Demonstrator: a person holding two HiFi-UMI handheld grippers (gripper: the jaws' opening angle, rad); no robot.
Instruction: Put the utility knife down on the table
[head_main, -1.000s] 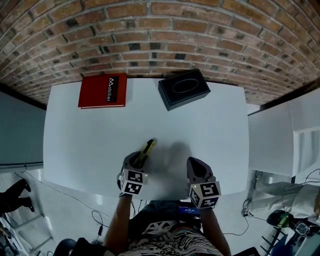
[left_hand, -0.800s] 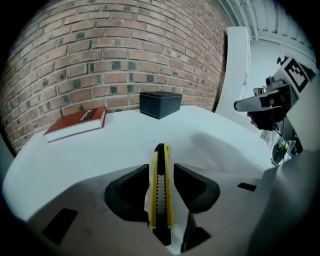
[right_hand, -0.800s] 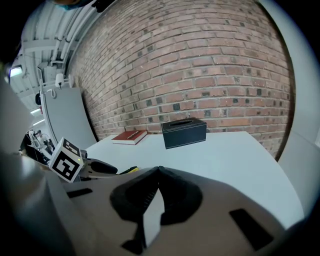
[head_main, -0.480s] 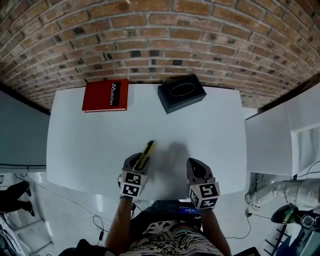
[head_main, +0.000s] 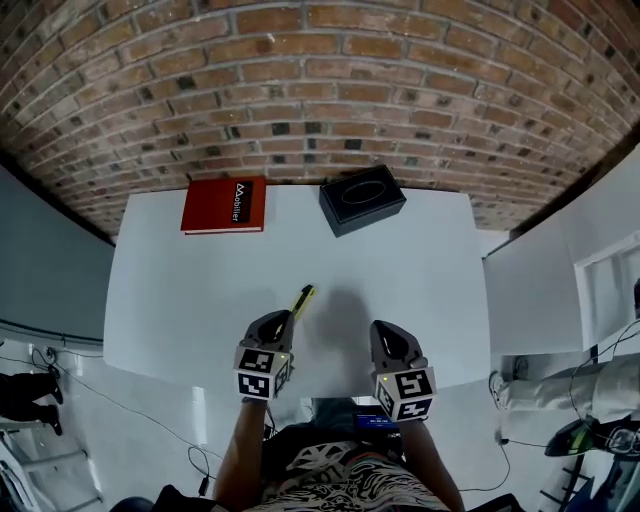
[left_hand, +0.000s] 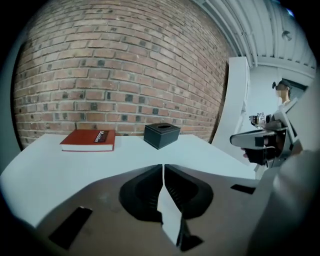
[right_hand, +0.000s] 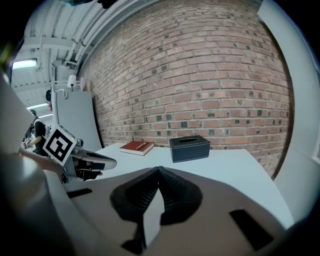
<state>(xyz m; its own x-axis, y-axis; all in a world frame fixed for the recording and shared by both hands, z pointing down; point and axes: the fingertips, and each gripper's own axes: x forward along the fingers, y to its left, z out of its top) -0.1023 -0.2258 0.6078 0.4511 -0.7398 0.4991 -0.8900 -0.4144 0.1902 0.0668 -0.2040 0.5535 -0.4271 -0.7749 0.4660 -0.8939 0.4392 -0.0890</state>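
Observation:
The yellow utility knife (head_main: 303, 299) lies flat on the white table (head_main: 420, 270), pointing away and a little right. My left gripper (head_main: 281, 318) sits just behind the knife's near end with its jaws shut, and nothing shows between them in the left gripper view (left_hand: 163, 166). The knife itself is hidden in that view. My right gripper (head_main: 383, 328) hovers at the table's near edge to the right, jaws shut and empty (right_hand: 158, 169).
A red book (head_main: 224, 205) lies at the table's back left and a black tissue box (head_main: 362, 198) at the back middle, both against the brick wall. A white cabinet (head_main: 535, 290) stands to the right of the table.
The left gripper has drawn back slightly toward the near edge, leaving the knife lying ahead of it. The head view has shifted a little.

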